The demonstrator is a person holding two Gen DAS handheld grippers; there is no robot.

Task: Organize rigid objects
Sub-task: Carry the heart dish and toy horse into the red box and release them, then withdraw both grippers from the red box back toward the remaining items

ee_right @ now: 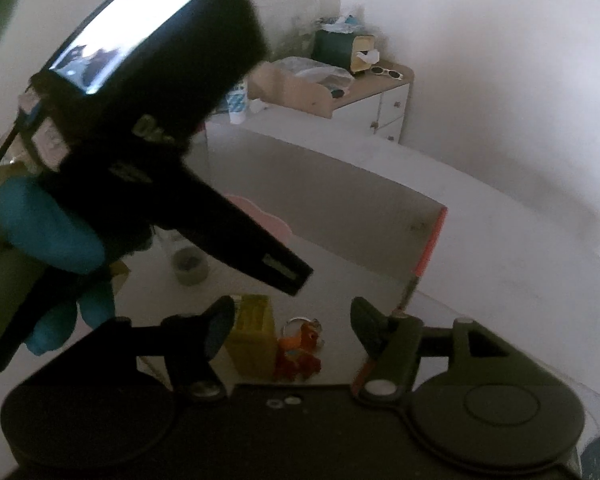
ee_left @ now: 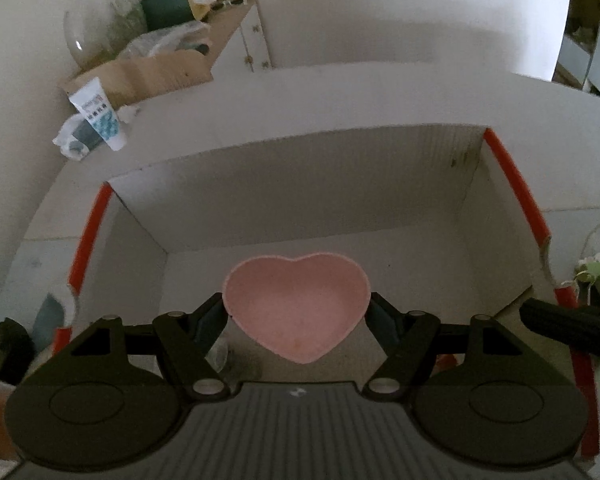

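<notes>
Clamping the pink heart-shaped dish [ee_left: 298, 306] between both fingers, my left gripper [ee_left: 298, 312] grips it at its two side lobes, with the pointed end toward the camera and the hollow side facing up. I hold the dish over the inside of an open white cardboard box [ee_left: 300, 184], whose side flaps carry red-orange edge strips [ee_left: 516, 184]. A small clear glass [ee_left: 216, 354] shows below the left finger, on the box floor. Beyond the box, on the white surface, a white tube with blue print [ee_left: 100, 114] stands against a brown carton [ee_left: 152, 74], and a large glass globe [ee_left: 100, 28] sits behind it. My right gripper [ee_right: 292, 330] has its fingers spread apart with nothing between them. Beneath that gap, inside the box, lie a yellow block [ee_right: 252, 336] and, just beside it, an orange-red trinket on a metal ring [ee_right: 300, 348]. My left hand, in a blue glove [ee_right: 52, 228], and the left tool's body with its lit screen [ee_right: 120, 36] fill the left half of the right wrist view. A sliver of the pink dish is visible past them.
</notes>
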